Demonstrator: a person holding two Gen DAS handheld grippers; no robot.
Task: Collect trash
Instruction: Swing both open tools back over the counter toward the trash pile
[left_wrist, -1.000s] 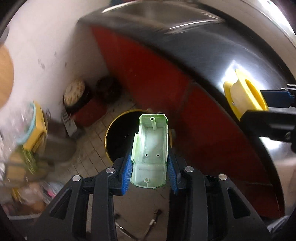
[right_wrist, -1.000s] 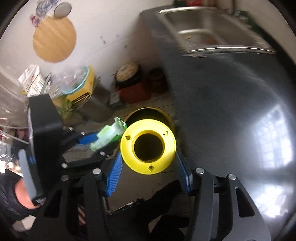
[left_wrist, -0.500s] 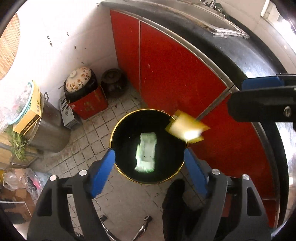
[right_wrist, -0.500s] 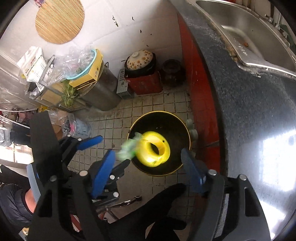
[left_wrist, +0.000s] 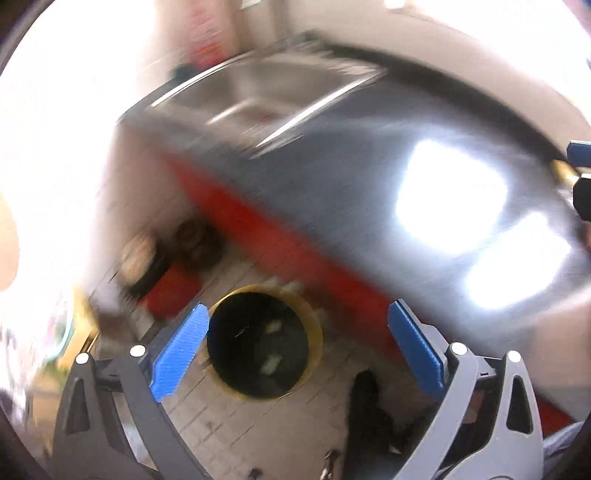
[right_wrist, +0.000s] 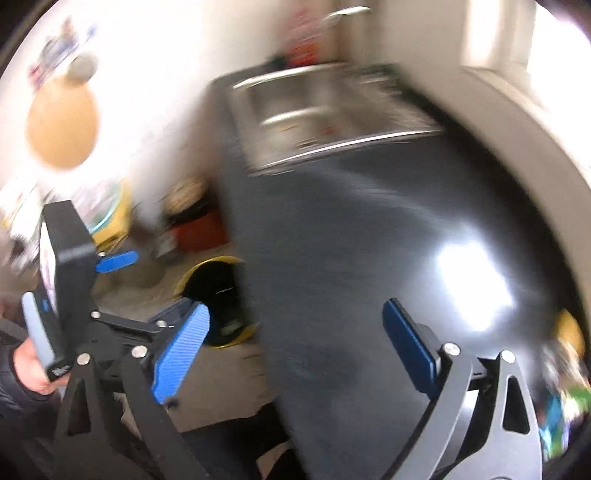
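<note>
Having just spread wide, left tool (left_wrist: 297, 345) and right tool (right_wrist: 295, 345) hang empty; pale scraps of trash (left_wrist: 271, 363) now lie inside the yellow-rimmed black bin (left_wrist: 314, 321), lower centre, so this drop looks done

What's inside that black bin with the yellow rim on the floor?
In the left wrist view, the bin holds a few pale scraps against its dark inside, too blurred to name. In the right wrist view the countertop edge covers half the bin, so nothing inside shows there.
</note>
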